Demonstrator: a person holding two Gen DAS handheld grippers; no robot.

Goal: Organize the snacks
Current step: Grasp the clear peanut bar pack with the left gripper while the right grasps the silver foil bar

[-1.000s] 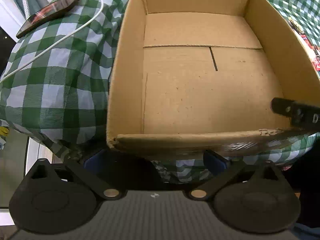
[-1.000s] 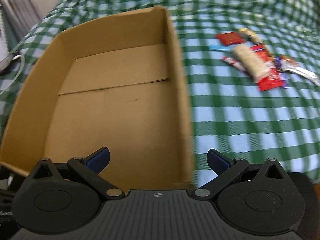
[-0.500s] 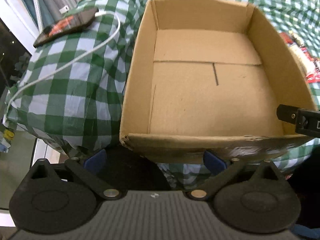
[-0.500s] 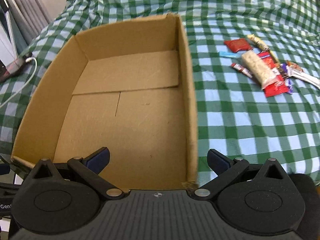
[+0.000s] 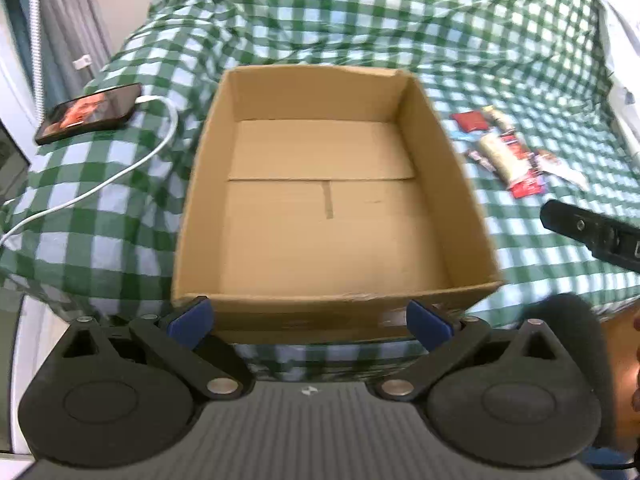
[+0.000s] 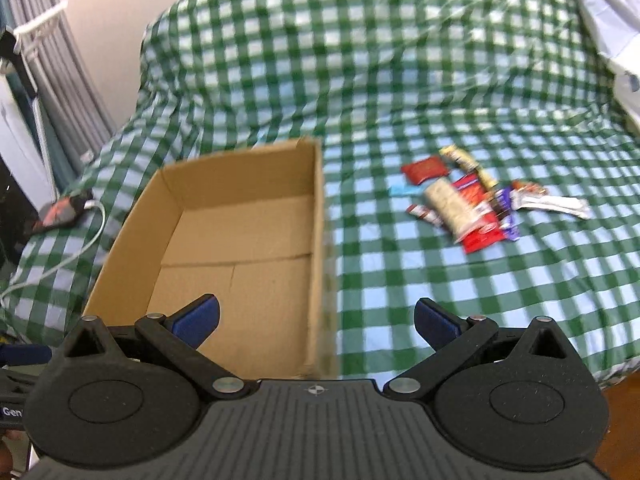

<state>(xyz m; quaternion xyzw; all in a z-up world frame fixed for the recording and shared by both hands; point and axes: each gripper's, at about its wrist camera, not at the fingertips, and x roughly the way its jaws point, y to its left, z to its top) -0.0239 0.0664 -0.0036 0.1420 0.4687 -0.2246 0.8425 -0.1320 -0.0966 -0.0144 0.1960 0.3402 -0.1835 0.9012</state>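
Observation:
An empty brown cardboard box (image 5: pixel 320 208) (image 6: pixel 240 248) sits on the green checked bed cover. To its right lies a small pile of snacks (image 6: pixel 468 200) (image 5: pixel 508 156): red packets, a pale wrapped bar, purple and white wrappers. My left gripper (image 5: pixel 310 316) hangs open just in front of the box's near wall. Open as well, my right gripper (image 6: pixel 316 316) is above the box's near right corner, with nothing between its fingers. Part of the right gripper (image 5: pixel 592 232) shows at the right edge of the left wrist view.
A phone (image 5: pixel 90 112) (image 6: pixel 60 212) with a white cable (image 5: pixel 120 168) lies on the cover left of the box. Grey curtains (image 6: pixel 52 52) and a wall stand at the far left. A pale pillow (image 6: pixel 612 20) is at the far right.
Both grippers have pulled back and up from the box, so more of the bed and the snack pile shows. Both stay open.

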